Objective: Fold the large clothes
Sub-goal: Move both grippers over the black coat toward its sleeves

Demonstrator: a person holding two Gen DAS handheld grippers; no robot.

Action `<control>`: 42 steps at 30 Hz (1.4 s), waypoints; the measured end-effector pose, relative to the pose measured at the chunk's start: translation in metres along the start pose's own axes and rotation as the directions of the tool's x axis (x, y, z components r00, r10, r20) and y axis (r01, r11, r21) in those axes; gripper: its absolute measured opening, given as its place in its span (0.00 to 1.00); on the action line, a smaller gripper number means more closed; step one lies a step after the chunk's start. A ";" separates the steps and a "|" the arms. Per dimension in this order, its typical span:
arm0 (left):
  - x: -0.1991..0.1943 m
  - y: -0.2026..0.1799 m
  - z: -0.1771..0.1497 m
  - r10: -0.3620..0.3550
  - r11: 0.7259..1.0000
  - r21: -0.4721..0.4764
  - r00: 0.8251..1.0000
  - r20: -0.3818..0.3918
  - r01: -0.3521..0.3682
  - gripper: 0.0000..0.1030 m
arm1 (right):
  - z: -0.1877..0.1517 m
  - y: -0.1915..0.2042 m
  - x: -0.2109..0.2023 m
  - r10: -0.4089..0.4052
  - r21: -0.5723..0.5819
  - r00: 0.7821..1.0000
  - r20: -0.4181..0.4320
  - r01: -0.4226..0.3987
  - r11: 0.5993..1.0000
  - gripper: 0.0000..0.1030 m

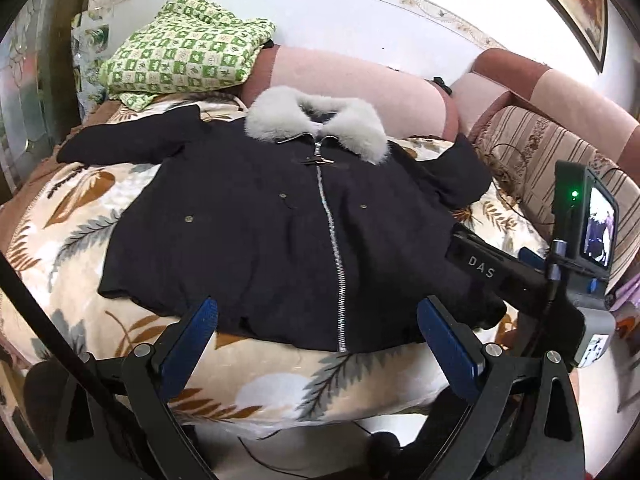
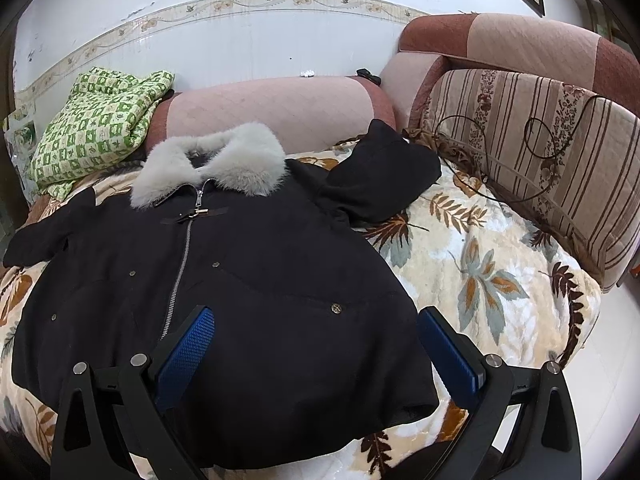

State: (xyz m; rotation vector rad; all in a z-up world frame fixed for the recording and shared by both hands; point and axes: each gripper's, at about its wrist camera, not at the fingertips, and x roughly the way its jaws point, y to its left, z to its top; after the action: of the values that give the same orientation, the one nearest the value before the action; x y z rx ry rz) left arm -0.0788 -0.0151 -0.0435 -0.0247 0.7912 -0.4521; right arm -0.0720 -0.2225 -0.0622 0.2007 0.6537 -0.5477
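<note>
A black zipped coat (image 1: 260,216) with a grey fur collar (image 1: 320,120) lies flat, front up, on a leaf-print blanket (image 1: 80,208). Both sleeves spread outward. My left gripper (image 1: 318,312) is open, hovering over the coat's bottom hem near the zip end. My right gripper (image 2: 316,320) is open, its jaws wide above the coat's lower right front (image 2: 280,300); it holds nothing. The right gripper's body (image 1: 520,276) shows in the left wrist view at the coat's right edge. The coat's right sleeve (image 2: 380,172) lies bent toward the sofa back.
A folded green checked cloth (image 1: 180,52) sits on the pink sofa arm (image 1: 352,80) behind the collar. A striped cushion (image 2: 540,152) with a dark cable over it lines the right side. White tiled wall (image 2: 240,40) behind. Floor lies below the blanket edge (image 1: 280,432).
</note>
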 end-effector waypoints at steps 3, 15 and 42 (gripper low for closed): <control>0.006 0.001 -0.001 0.024 1.000 -0.004 1.000 -0.019 -0.024 0.97 | -0.002 -0.001 0.003 0.001 0.003 1.000 -0.006 -0.001 1.000 0.99; 0.036 0.004 0.033 0.238 0.963 0.134 0.971 -0.008 -0.235 0.97 | 0.003 -0.004 0.022 0.020 -0.019 1.000 0.009 -0.020 1.000 0.99; 0.118 0.047 0.119 0.241 0.966 0.062 0.964 0.113 -0.249 0.97 | 0.095 0.046 0.080 0.036 -0.076 0.988 0.151 -0.025 0.997 0.99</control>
State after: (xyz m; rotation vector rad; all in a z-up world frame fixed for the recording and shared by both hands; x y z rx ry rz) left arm 0.0934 -0.0367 -0.0483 0.1184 0.6636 -0.2426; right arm 0.0556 -0.2501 -0.0376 0.0986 0.5206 -0.5030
